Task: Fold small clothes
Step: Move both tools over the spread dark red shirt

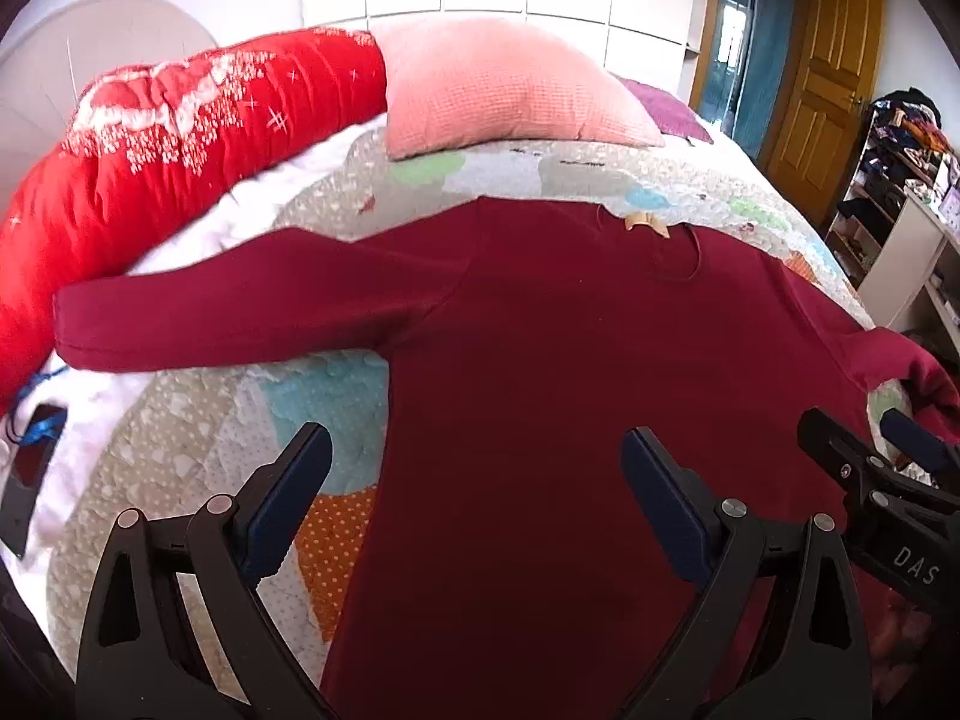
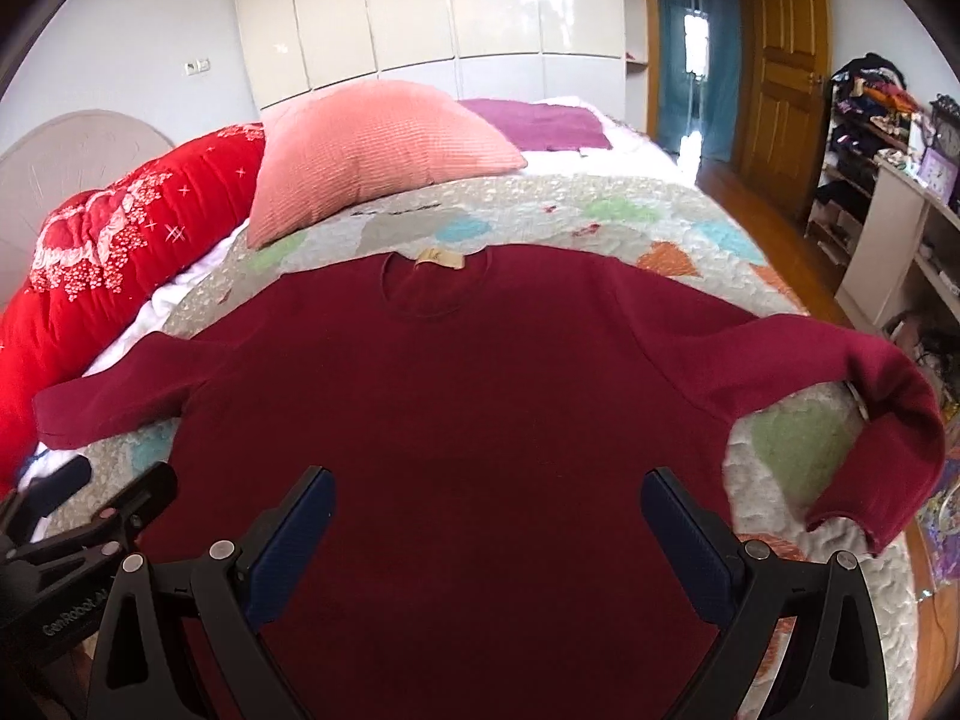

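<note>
Dark red sweater – pastel patchwork quilt, pink pillow

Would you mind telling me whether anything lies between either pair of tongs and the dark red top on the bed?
Nothing visible does. The left tongs and right tongs hang open directly over the top, which lies flat on the quilt.

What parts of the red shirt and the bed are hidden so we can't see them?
- Bottom hem of the dark red shirt: cut off by the lower edge in both wrist views, behind the open left gripper and right gripper.
- Right sleeve cuff: droops over the bed's side; its opening faces away.
- Neck label: too small to read.
- Purple cloth: partly hidden behind the pink pillow.
</note>
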A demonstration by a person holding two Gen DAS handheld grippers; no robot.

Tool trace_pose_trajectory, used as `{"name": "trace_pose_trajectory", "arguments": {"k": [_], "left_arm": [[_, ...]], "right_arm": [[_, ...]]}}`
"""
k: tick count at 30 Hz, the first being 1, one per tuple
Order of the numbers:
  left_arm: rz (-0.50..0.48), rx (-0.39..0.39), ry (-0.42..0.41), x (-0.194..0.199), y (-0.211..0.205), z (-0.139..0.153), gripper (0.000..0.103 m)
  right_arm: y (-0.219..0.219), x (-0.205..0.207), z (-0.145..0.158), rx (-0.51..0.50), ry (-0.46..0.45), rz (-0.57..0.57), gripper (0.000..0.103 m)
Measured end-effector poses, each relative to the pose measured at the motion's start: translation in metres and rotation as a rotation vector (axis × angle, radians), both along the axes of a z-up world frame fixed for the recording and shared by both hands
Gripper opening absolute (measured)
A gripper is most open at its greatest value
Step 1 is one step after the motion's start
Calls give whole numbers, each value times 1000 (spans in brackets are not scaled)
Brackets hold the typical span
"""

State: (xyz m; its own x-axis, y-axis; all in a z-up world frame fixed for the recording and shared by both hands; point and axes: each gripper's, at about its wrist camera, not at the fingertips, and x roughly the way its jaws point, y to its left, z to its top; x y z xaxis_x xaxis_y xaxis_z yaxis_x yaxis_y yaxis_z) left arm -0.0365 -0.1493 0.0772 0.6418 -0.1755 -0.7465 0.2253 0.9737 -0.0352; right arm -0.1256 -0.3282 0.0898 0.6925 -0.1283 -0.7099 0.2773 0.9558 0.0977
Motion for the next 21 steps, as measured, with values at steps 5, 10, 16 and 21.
{"name": "trace_pose_trajectory", "arguments": {"k": [5, 10, 16, 21], "left_arm": [[18, 3, 22, 9, 3, -6, 98], [18, 11, 11, 14, 3, -4, 98], [37, 4, 0, 20, 11, -4, 98], [67, -21, 44, 29, 27, -12, 98]], "right_arm": [[8, 8, -5, -12, 14, 6, 101], [12, 17, -6, -17, 12, 4, 101], [16, 27, -8, -26, 27, 9, 101], [17, 34, -21, 11, 63, 19, 101]]}}
